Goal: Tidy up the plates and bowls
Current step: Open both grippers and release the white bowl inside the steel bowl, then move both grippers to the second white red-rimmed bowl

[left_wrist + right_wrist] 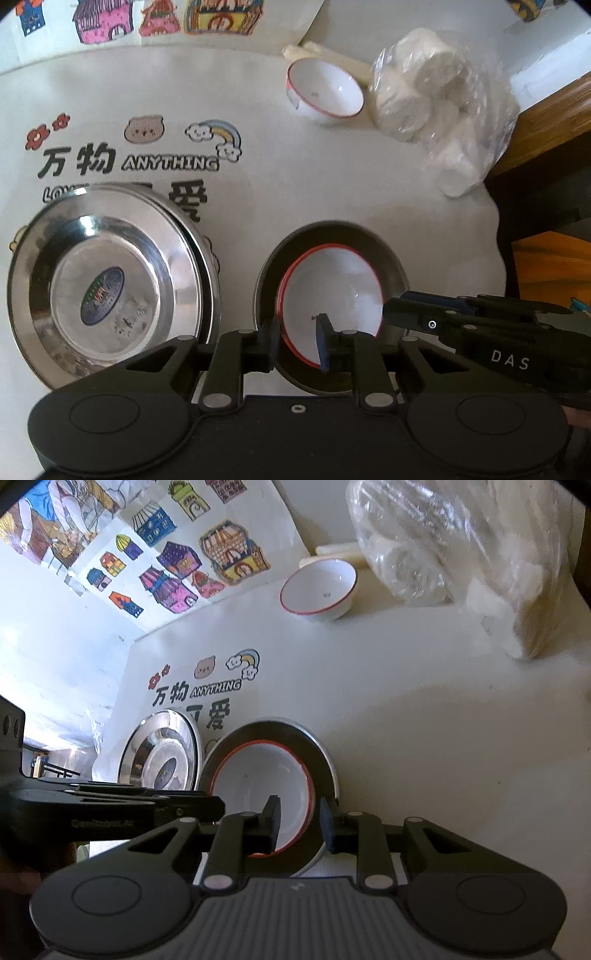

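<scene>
A white red-rimmed bowl (332,291) sits inside a dark steel bowl (332,232); both show in the right wrist view, white bowl (262,775), steel bowl (314,746). My left gripper (297,339) straddles the white bowl's near rim, one finger inside, one outside, with a gap. My right gripper (301,821) straddles the same bowl's rim on the other side, also with a gap. A stack of steel plates (107,284) lies to the left, seen also in the right wrist view (162,757). A second white bowl (325,90) (319,587) stands at the back.
A clear bag of white rolls (439,107) (461,550) lies at the back right. The table's right edge (495,206) drops to a wooden frame. A printed cloth (258,147) covers the table. Sticker pictures (177,554) line the back wall.
</scene>
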The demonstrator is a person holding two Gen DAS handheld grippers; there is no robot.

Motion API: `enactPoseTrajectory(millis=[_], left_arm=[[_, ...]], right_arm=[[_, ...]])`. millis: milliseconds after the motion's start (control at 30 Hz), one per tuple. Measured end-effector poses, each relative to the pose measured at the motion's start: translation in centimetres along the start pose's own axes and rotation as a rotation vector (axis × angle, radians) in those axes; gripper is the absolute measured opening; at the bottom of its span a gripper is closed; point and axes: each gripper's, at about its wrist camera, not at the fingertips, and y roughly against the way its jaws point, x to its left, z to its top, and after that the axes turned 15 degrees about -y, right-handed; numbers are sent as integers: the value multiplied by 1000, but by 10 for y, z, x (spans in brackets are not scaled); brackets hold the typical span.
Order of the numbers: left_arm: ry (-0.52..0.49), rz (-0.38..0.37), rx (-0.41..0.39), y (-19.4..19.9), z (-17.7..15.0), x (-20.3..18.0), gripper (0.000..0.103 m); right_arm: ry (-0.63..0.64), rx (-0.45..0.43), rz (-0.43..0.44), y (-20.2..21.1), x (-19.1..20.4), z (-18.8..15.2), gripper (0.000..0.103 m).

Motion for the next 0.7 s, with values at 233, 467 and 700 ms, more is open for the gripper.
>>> enactPoseTrajectory(millis=[233, 467, 700], left_arm=[[-2, 11, -90, 21, 17, 2, 60], [32, 76, -163, 27, 40, 11, 102], [54, 118, -164, 19, 55, 25, 102]], right_arm=[[-12, -61, 17, 16, -1, 10, 45], [-64, -116, 3, 21, -8, 21, 88], [-132, -155, -11, 18, -18, 32, 103]])
